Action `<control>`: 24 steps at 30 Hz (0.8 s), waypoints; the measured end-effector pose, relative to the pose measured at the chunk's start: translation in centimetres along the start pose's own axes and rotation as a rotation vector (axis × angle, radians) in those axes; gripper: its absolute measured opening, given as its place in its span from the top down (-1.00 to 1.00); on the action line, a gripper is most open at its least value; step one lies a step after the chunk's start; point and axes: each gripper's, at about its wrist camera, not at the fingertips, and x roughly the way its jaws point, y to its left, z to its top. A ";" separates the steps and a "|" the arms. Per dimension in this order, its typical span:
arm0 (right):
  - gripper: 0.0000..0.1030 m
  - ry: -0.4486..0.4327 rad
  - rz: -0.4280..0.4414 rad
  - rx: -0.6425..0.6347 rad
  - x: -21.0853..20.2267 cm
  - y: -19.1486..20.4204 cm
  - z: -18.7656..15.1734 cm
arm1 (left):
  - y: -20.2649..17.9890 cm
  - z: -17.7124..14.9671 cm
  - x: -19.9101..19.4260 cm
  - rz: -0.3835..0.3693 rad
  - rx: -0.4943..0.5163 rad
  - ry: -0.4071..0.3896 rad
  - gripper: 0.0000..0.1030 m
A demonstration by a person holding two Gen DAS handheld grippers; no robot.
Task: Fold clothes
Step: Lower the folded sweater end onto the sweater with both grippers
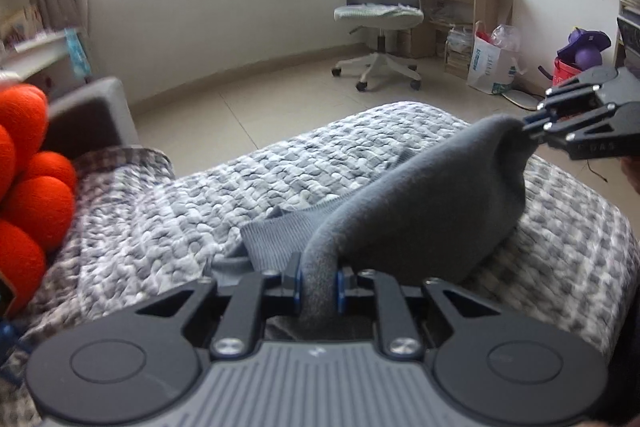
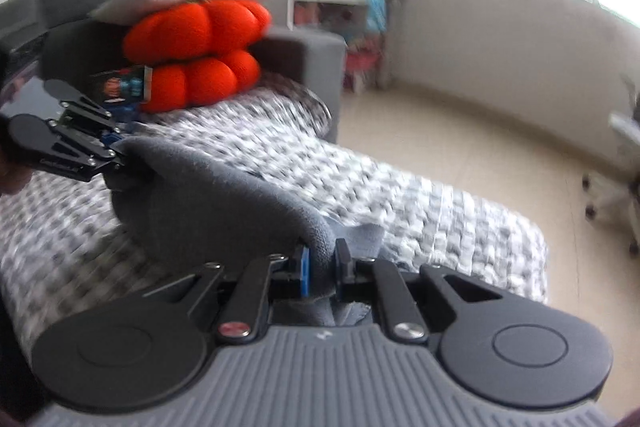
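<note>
Low in both frames, each tool clamps the grey sweater, lifted mid-fold; next, lay it across the quilted sofa cover.

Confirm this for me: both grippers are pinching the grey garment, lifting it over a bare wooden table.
Not a bare wooden table. In the left wrist view, the left gripper and right gripper pinch the grey garment over a sofa cushion with a grey-and-white woven cover.

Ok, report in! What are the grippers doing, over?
Left gripper and right gripper both clamped on grey garment. Garment lifted over patterned bedspread. Nothing blocking.
</note>
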 end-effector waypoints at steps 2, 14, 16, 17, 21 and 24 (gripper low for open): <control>0.76 0.051 0.000 0.044 1.9 -0.9 1.0 | 1.7 0.7 2.0 -0.042 -0.083 0.033 0.69; 0.32 0.063 0.146 0.455 4.9 -6.7 -1.6 | 8.7 -4.0 5.4 -0.311 -0.697 -0.099 0.43; 0.31 0.067 0.143 0.443 4.7 -6.8 -1.8 | 8.8 -4.3 5.4 -0.306 -0.712 -0.097 0.43; 0.30 0.067 0.147 0.443 4.6 -6.9 -1.8 | 8.8 -4.5 5.5 -0.303 -0.719 -0.095 0.43; 0.30 0.054 0.146 0.437 4.4 -7.1 -1.8 | 8.5 -4.9 5.8 -0.248 -0.725 -0.063 0.40; 0.49 0.063 0.135 0.446 5.0 -7.0 -1.6 | 8.6 -5.0 5.9 -0.201 -0.739 -0.051 0.40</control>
